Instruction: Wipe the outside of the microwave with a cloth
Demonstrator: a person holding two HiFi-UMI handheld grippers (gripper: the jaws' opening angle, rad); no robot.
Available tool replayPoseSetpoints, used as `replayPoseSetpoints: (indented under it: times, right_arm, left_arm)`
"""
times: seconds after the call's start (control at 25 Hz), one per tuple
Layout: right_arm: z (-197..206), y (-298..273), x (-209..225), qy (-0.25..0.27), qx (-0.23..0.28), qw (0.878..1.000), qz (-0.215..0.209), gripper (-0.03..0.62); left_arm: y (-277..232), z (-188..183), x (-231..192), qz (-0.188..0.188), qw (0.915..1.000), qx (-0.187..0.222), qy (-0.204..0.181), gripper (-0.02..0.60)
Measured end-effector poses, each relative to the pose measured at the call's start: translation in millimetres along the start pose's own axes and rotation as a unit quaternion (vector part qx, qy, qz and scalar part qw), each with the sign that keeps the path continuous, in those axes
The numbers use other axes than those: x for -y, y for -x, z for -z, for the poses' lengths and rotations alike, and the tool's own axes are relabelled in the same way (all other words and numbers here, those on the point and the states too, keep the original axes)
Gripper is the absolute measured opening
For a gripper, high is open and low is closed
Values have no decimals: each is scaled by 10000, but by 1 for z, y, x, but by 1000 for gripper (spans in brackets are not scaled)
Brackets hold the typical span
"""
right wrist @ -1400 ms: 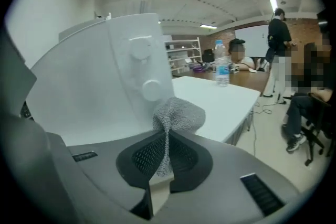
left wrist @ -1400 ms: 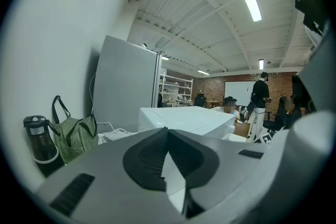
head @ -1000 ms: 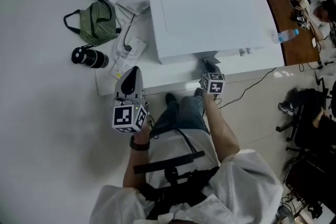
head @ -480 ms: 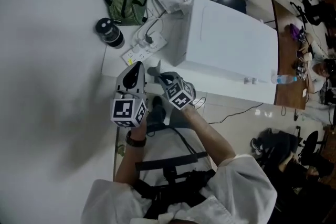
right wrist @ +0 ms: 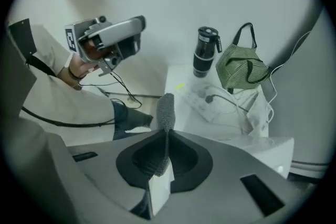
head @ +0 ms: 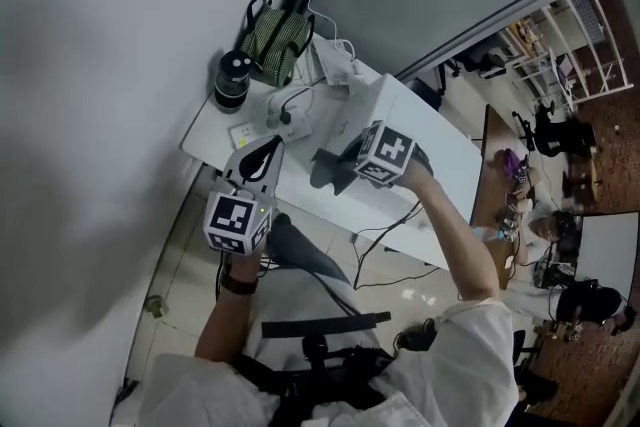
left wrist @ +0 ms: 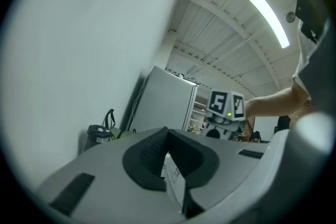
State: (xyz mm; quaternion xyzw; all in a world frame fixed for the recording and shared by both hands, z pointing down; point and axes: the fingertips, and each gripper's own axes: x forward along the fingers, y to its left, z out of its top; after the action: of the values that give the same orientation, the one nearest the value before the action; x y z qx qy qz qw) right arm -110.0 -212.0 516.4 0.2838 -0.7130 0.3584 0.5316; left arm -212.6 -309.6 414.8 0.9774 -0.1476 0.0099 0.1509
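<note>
The white microwave [head: 442, 147] stands on a white table [head: 212, 141]; its corner [right wrist: 270, 150] shows at the lower right of the right gripper view. My right gripper [head: 340, 161] is raised over the table at the microwave's left end and is shut on a grey cloth [head: 326, 169]. That cloth [right wrist: 166, 112] sticks out as a narrow strip from the shut jaws of the right gripper [right wrist: 164, 140]. My left gripper [head: 266, 151] hovers at the table's front edge, apart from the microwave. The left gripper [left wrist: 167, 135] has its jaws together with nothing between them.
At the table's left end stand a black bottle [head: 232, 79] and a green striped bag [head: 275, 43]. Between them and the microwave lie a white power strip [head: 268, 125] and tangled cables. A wall runs along the left. Desks and chairs fill the room at right.
My right gripper has carried the cloth from the microwave's front edge leftward and up, to the microwave's left end. The head view has swung and tilted. The left gripper has barely moved.
</note>
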Motion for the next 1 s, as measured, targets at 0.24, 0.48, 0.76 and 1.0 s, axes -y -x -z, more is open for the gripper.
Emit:
replayPoseSetpoints:
  times: [0.24,0.48,0.76,1.0]
  right_arm:
    - [24,-8,95,273,-1104,9935,-54,21]
    - [29,15,187,650,-1528,9859,228,21]
    - [48,30,296,826,-2027,9751,348,21]
    - [49,42,384,1557,-2605,9400,1555,21]
  left_arm:
    - [-16,3,-20,-296,9995,94,-10,28]
    - [-32,10,-61,-1045,9945,16,110,28]
    - [-74,16,-65,-1325,9908,-30,259,28]
    - [-102,21,-72,-1266,9915,-100,288,28]
